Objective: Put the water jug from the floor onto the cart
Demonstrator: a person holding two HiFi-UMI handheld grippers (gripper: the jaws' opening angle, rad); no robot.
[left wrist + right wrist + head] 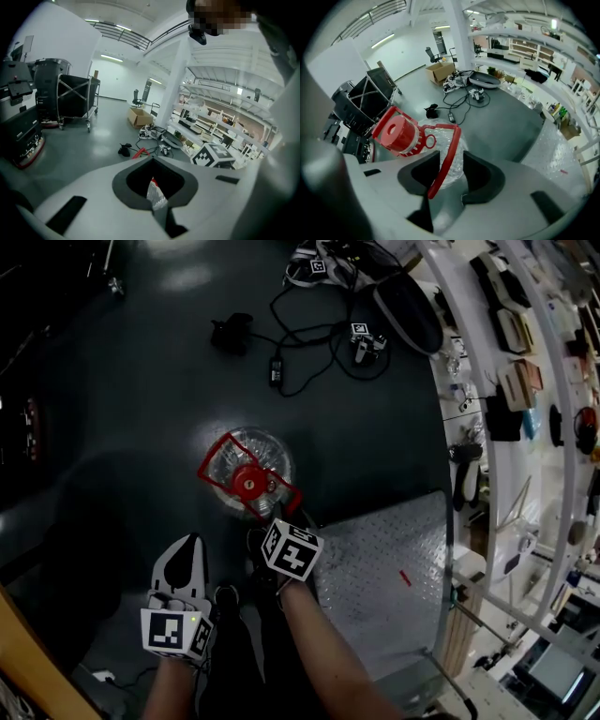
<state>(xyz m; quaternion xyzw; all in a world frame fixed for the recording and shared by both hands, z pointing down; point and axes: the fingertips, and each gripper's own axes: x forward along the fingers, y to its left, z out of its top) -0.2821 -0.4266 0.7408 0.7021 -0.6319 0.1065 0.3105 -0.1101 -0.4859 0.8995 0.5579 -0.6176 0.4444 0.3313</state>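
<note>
While we look down from above, the water jug (246, 457) stands upright on the dark floor (122, 390). It is just beside the cart (394, 577) and not on it. The jug is clear, with a red cap (249, 482) on top and a thin red handle (214, 454) that loops around the cap. The cart has a flat, bumpy metal deck, and it lies to the lower right of the jug in the head view.

Our right claw (272, 514) points steeply down at the jug, on the side nearest the cart. In the right gripper view its two jaws stand wide apart. The red handle (449, 145) runs down through the gap between them, with the clear body of the jug right behind it. We see space on both sides of the handle, so the pads are not squeezing it.

Our left claw (192, 542) hangs lower left of the jug, apart from it. In the left gripper view its jaws are together at the tips and hold nothing.

Farther off on the floor we see black cables (309, 343) lying in loops. White shelves (525, 362) full of small things curve along the right side of the head view.
</note>
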